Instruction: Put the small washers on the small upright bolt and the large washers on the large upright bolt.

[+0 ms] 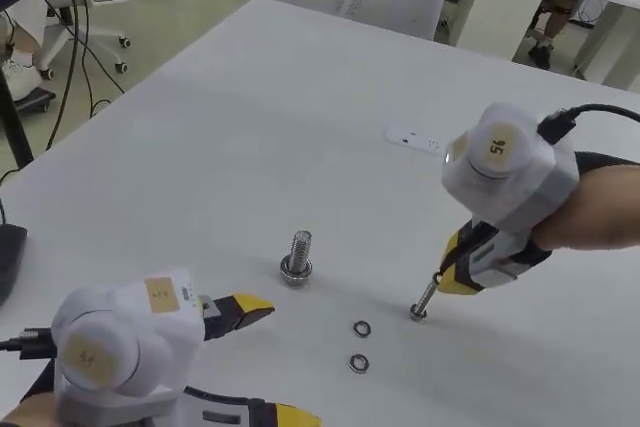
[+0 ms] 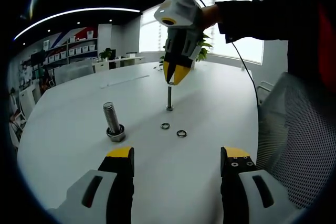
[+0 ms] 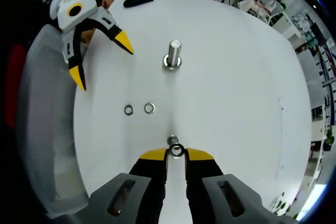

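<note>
Right gripper (image 3: 176, 154) fingers pinch small washer (image 3: 177, 150) — small bolt (image 1: 424, 301) tip hidden.

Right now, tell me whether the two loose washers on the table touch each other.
Apart. The right gripper view shows a strip of bare table between one loose washer and the other loose washer.

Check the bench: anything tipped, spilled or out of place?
Nothing stands out. The large bolt and small bolt stand upright, two loose washers lie flat on the table, and the right gripper holds a washer just above the small bolt.
</note>
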The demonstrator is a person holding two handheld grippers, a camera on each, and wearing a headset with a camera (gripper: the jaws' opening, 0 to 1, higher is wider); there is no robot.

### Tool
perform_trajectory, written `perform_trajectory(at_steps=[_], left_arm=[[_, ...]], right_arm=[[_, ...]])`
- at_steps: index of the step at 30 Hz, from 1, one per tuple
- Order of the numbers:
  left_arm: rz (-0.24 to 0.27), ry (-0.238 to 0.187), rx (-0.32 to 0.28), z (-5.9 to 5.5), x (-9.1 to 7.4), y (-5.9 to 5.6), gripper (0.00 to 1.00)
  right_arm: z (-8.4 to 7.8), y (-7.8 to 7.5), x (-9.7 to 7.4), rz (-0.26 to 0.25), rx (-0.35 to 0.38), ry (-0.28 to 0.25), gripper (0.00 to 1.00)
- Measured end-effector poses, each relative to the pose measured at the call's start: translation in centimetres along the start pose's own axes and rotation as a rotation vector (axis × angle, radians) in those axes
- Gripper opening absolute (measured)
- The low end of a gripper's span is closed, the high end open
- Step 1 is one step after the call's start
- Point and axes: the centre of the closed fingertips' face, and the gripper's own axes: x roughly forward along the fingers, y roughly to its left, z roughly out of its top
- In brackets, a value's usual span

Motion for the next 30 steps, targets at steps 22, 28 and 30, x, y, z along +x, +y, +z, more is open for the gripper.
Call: perform_trajectory(at_steps=[22,28,30], left_arm=[[0.003,0.011,-0.010,-0.6,-0.2,-0.2,0.66],[0.004,0.013,-0.012,-0.7,-0.3,-0.2,0.66],[0.004,0.014,-0.012,-0.8,-0.4,-0.2,0.66]], right_arm=[[-0.2,0.3,1.3,0.022,-0.002,0.010,0.14],[-0.1,0.5,1.9,0.030,-0.003,0.017,0.14],[-0.1,0.6,2.3,0.033,-0.001,0.018,0.14]])
